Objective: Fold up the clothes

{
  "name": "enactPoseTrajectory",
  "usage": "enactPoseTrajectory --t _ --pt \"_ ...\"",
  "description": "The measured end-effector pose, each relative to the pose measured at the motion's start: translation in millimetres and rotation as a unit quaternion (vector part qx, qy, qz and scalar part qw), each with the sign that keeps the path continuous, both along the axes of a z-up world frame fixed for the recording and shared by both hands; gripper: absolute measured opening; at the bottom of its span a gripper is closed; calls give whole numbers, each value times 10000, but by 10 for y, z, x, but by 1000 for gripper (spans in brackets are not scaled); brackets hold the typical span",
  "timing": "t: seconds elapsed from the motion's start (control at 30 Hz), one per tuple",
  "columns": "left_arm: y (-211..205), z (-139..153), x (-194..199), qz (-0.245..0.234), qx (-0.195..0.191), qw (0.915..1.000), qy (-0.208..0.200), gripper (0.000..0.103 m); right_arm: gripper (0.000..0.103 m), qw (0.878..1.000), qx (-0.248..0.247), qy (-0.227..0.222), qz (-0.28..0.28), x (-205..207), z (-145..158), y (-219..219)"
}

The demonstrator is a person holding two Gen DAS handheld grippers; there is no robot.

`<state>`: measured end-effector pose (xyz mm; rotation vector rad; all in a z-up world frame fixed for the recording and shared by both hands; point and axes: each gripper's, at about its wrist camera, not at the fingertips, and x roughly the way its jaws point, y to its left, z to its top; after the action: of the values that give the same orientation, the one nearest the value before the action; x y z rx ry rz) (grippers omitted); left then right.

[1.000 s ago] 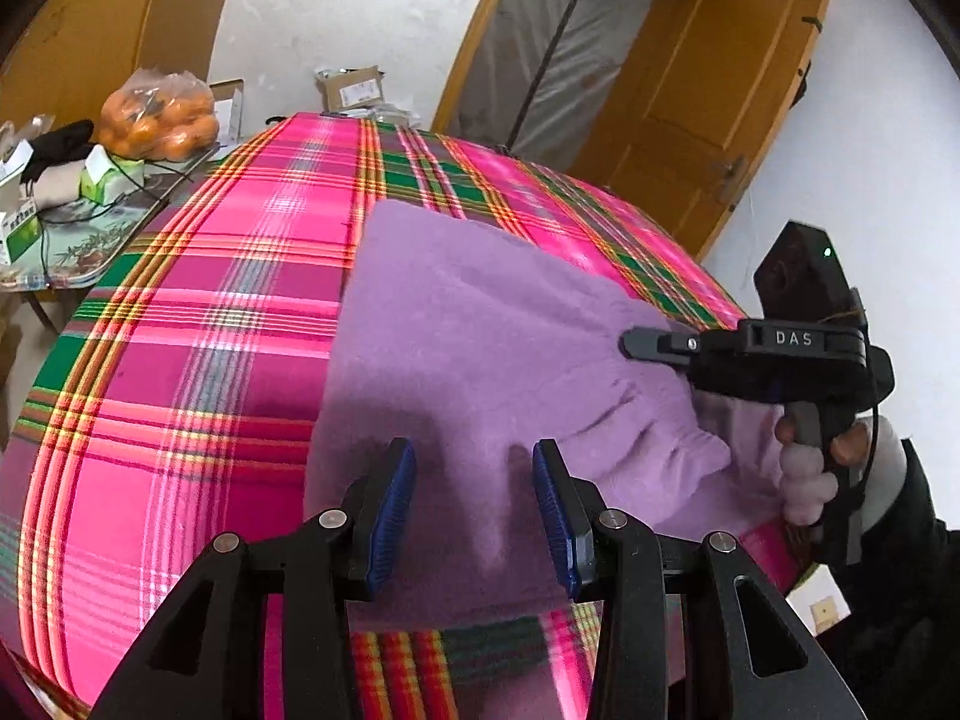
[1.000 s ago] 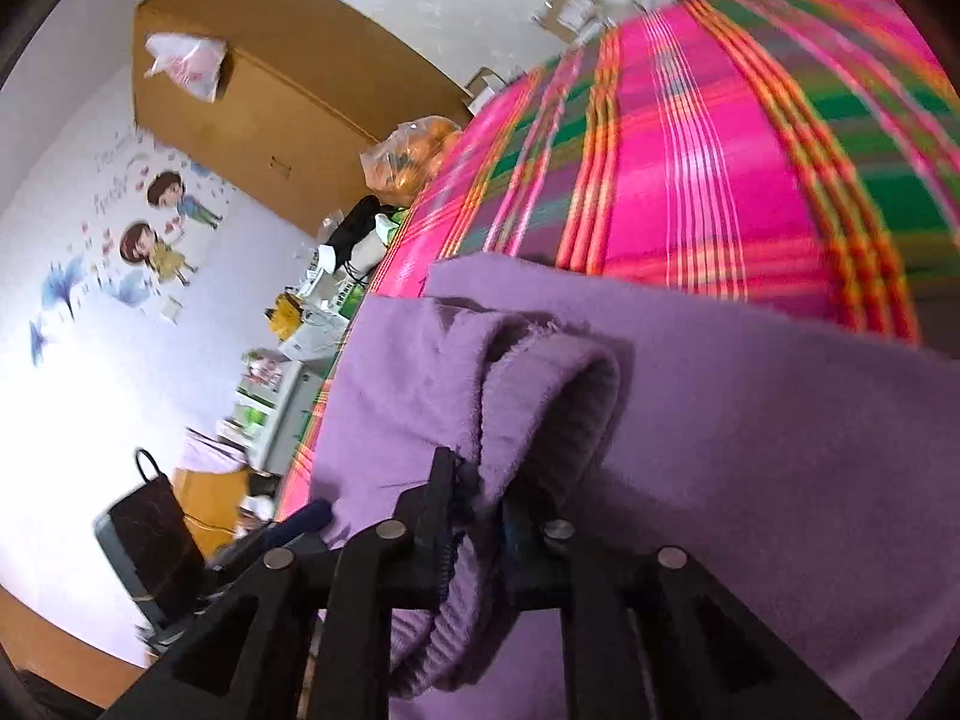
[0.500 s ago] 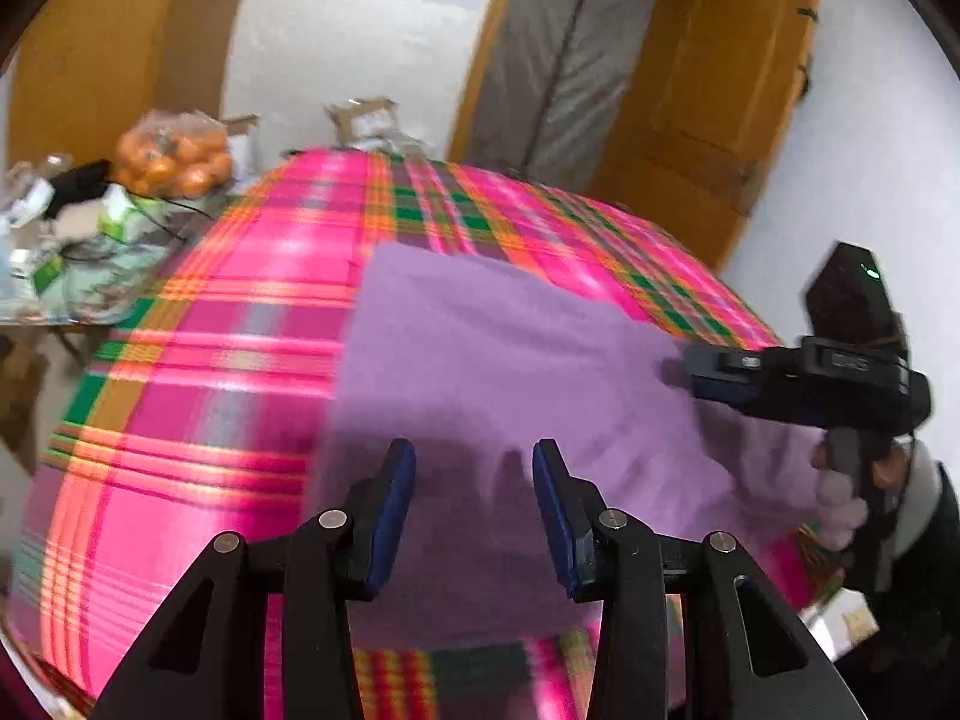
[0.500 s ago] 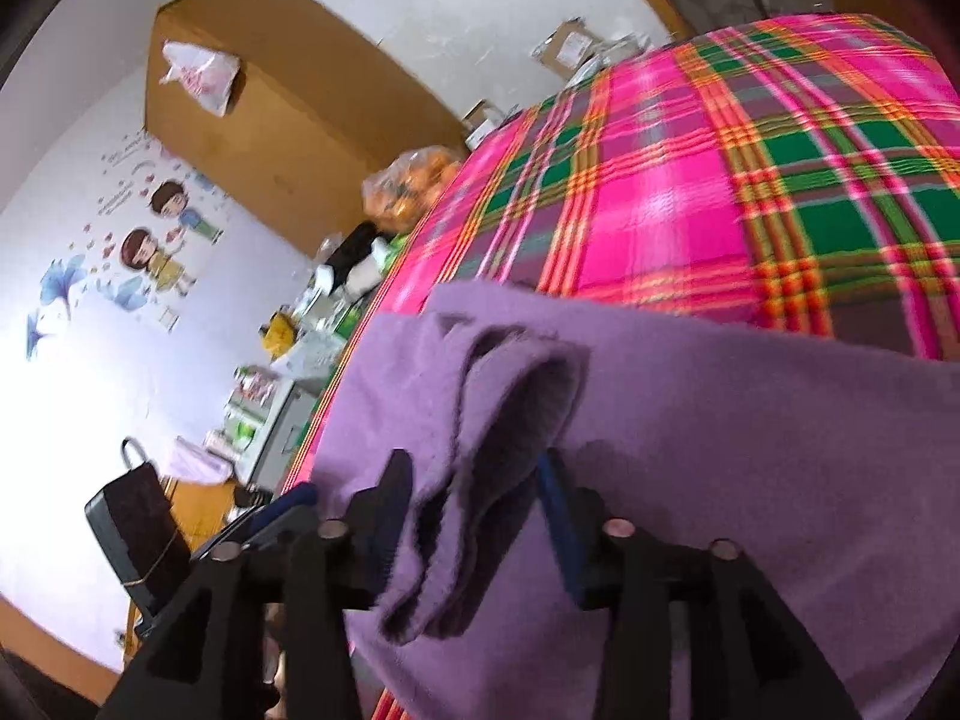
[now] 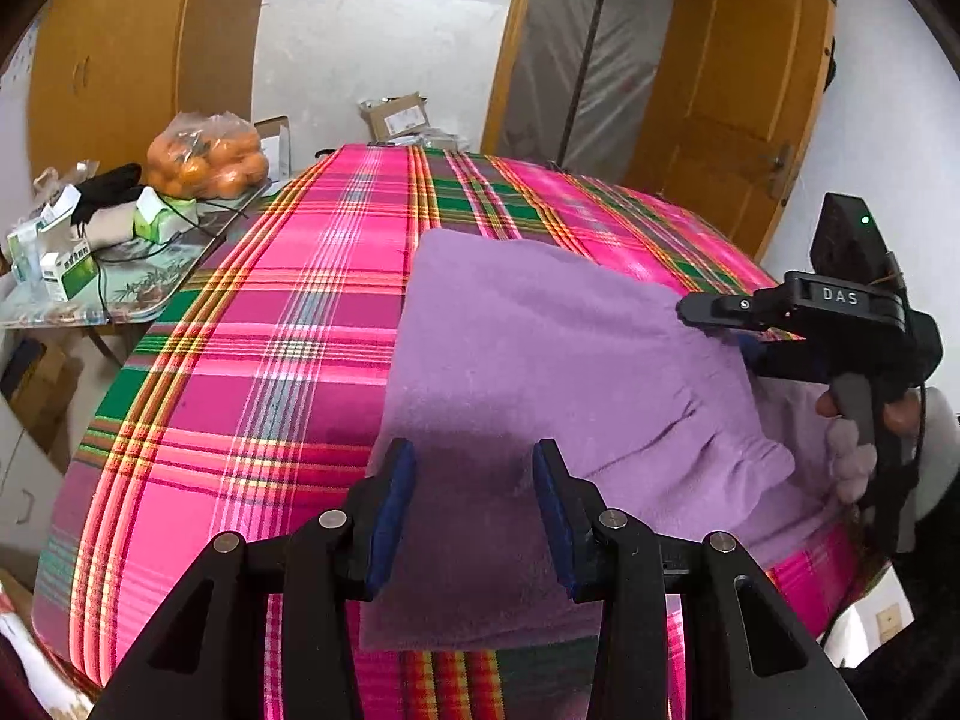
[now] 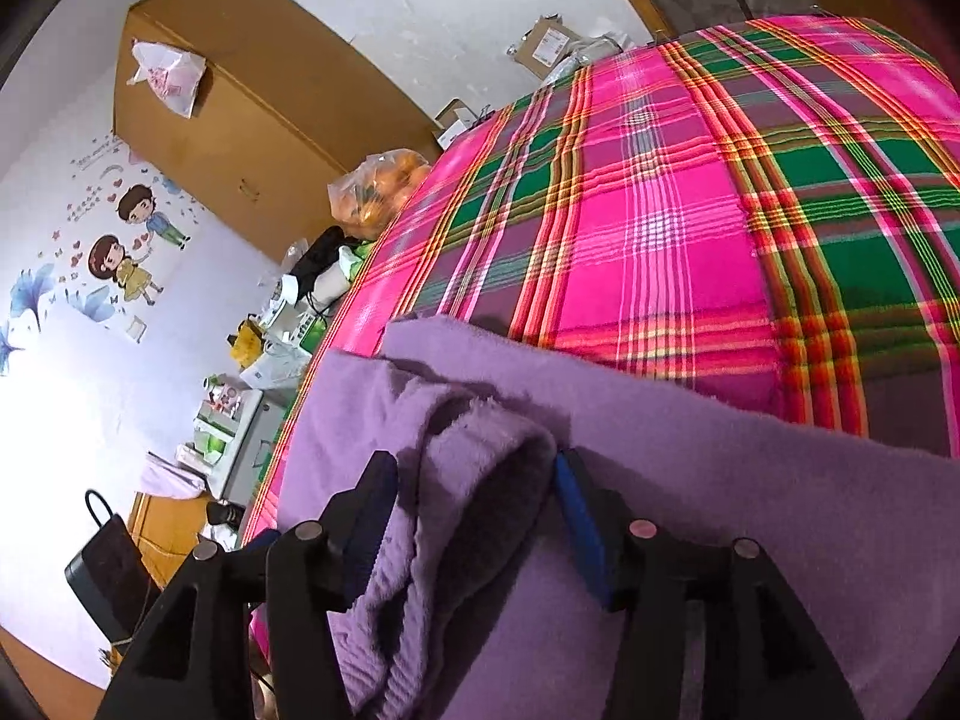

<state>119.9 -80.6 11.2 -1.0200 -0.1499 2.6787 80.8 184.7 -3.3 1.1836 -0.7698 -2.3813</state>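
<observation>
A purple fleece garment (image 5: 540, 348) lies folded on the pink plaid cloth (image 5: 288, 324), its gathered ribbed end toward the right. My left gripper (image 5: 474, 462) hovers open over the garment's near edge, with nothing between its fingers. In the left wrist view my right gripper (image 5: 729, 330) sits at the garment's right side, held by a person's hand (image 5: 852, 456). The right wrist view shows this gripper (image 6: 474, 474) open, its blue pads standing apart on either side of a rolled ribbed fold (image 6: 468, 480) of the garment (image 6: 750, 510), which lies loose between them.
A cluttered side table (image 5: 90, 300) stands at the left with a bag of oranges (image 5: 207, 156), small boxes and cables. Cardboard boxes (image 5: 396, 117) sit beyond the far edge. A wooden door (image 5: 738, 90) is at the back right and a wardrobe (image 6: 240, 120) at the left.
My right gripper was shut on the garment's ribbed fold and has opened, leaving the fold loose between its fingers. The left gripper has risen slightly and stays open.
</observation>
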Motion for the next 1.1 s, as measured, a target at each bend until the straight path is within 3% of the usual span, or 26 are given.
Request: enactPoseTrajectory --t 0.23,0.3,0.33,0.47,0.6,0.8,0.93,1.1 --pt "18 -1 -25 -37 -3 10000 -18 42 52 10000 37 -88 -29 -16 34 4" --pt "20 -3 -19 -54 5 10000 -23 42 16 9999 48 -113 -38 -21 44 5" --pt "21 -4 -16 -62 9 10000 -26 42 12 9999 53 -125 -42 -23 49 6" --pt "18 -6 5 -106 24 9999 -33 42 12 9998 88 -141 -119 36 107 29" --pt "39 11 47 -176 -1 9998 -29 42 20 9985 178 -462 -228 19 -23 58" --pt "137 80 116 -461 100 9989 57 42 21 9986 346 393 -30 347 252 26" --pt "329 52 98 -756 58 9971 31 42 21 9933 418 866 644 456 375 -197" --pt "354 20 167 -800 -29 9968 13 42 21 9843 843 631 1415 550 157 -442"
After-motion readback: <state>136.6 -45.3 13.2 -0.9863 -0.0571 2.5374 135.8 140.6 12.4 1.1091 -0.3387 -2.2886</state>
